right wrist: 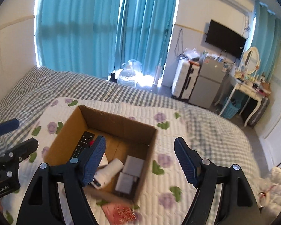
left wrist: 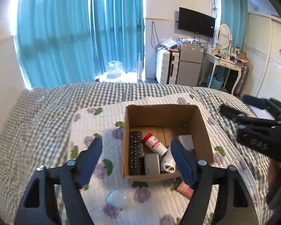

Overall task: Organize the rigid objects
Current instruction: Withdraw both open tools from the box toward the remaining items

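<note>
An open cardboard box (left wrist: 206,136) stands on a floral quilt on the bed. It holds a black remote (left wrist: 134,152), a red-capped white bottle (left wrist: 154,144), a white tube (left wrist: 167,162) and grey boxes (left wrist: 151,164). My left gripper (left wrist: 136,150) is open and empty, hovering over the box's near left corner. A white oval object (left wrist: 117,196) and a pink packet (left wrist: 185,188) lie on the quilt in front of the box. My right gripper (right wrist: 140,152) is open and empty above the box's (right wrist: 149,150) right wall; the pink packet (right wrist: 119,213) lies below it.
The bed has a grey checked cover (left wrist: 46,112). The right gripper shows at the right in the left wrist view (left wrist: 262,131). Beyond the bed stand a suitcase (left wrist: 164,67), a small fridge (left wrist: 190,65) and a dressing table (left wrist: 228,61). Teal curtains cover the window.
</note>
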The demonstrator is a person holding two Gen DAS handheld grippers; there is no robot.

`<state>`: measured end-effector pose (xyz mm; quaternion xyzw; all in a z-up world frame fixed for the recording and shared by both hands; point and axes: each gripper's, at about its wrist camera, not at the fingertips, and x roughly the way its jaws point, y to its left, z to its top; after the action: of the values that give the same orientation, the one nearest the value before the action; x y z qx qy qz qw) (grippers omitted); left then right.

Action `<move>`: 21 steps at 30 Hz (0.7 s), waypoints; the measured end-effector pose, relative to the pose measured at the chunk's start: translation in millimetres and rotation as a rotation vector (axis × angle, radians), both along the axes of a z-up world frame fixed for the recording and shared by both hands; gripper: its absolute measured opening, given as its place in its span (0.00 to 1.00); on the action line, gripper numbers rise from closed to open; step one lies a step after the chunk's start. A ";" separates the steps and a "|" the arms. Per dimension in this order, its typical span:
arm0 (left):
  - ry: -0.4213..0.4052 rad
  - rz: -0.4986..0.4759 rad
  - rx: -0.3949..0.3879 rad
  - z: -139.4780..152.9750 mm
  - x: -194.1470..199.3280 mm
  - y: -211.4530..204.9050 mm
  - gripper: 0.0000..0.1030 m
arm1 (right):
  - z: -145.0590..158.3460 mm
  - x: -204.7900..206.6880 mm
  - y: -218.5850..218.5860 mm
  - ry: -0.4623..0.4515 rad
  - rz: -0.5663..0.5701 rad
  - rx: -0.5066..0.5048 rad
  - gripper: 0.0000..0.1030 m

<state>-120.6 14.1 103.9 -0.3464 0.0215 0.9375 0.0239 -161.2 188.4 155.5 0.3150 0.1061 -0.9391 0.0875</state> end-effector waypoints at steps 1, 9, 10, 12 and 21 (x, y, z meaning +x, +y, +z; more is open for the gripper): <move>-0.003 0.006 -0.003 5.4 6.4 -1.6 0.76 | 10.0 10.2 1.3 -0.001 0.002 0.005 0.73; 0.053 0.035 -0.021 25.8 61.5 -21.9 0.97 | 45.1 80.8 3.2 0.031 0.026 0.017 0.84; 0.047 0.030 -0.026 22.6 66.9 -23.7 0.97 | 42.8 86.8 1.8 0.028 0.033 0.020 0.85; 0.033 0.024 -0.026 12.6 74.7 -30.7 0.97 | 32.8 98.7 -0.6 0.016 0.040 0.022 0.88; 0.021 0.022 -0.026 -55.7 86.5 -33.1 0.97 | -60.8 102.4 -2.7 -0.099 0.058 0.005 0.92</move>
<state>-34.1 -19.0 48.2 -0.3369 0.0301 0.9410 0.0086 -58.9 185.6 94.7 0.3579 0.1131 -0.9192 0.1190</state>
